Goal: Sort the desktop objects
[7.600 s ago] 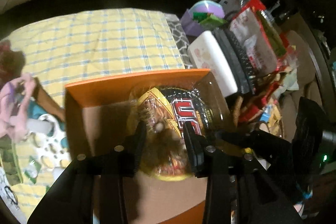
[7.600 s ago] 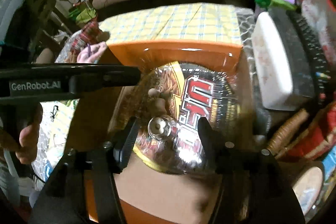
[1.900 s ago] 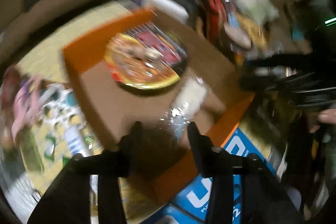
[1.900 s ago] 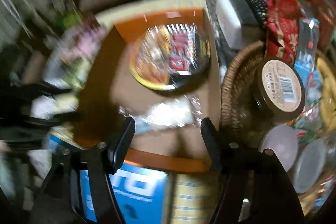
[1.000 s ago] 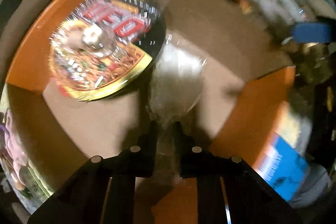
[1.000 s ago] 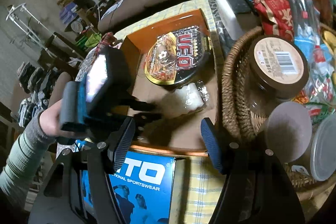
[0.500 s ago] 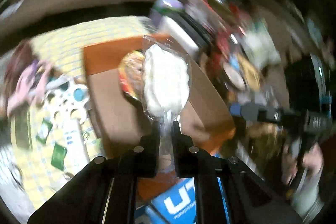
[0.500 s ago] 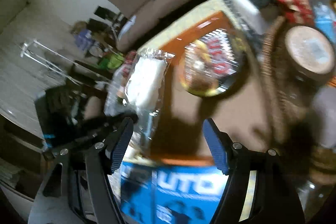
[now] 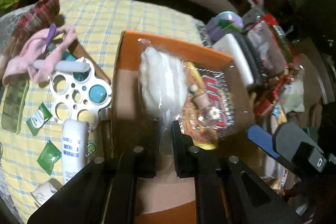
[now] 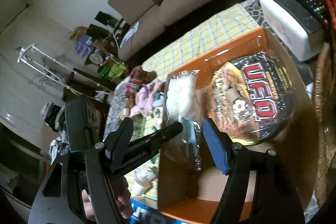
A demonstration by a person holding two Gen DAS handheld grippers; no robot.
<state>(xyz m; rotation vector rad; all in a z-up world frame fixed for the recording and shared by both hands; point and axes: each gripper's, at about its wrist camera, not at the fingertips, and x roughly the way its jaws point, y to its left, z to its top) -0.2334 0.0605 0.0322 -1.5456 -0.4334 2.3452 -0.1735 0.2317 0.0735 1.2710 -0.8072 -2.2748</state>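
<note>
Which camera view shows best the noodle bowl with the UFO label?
The right wrist view: the noodle bowl lies almost whole in the orange box, label readable. In the left wrist view, the clear bag held by the left gripper partly hides it.

The noodle bowl (image 9: 210, 98) lies in the box (image 9: 130, 68); the remote (image 10: 298, 3) rests on the tissue case (image 10: 289, 30) behind the box.
</note>
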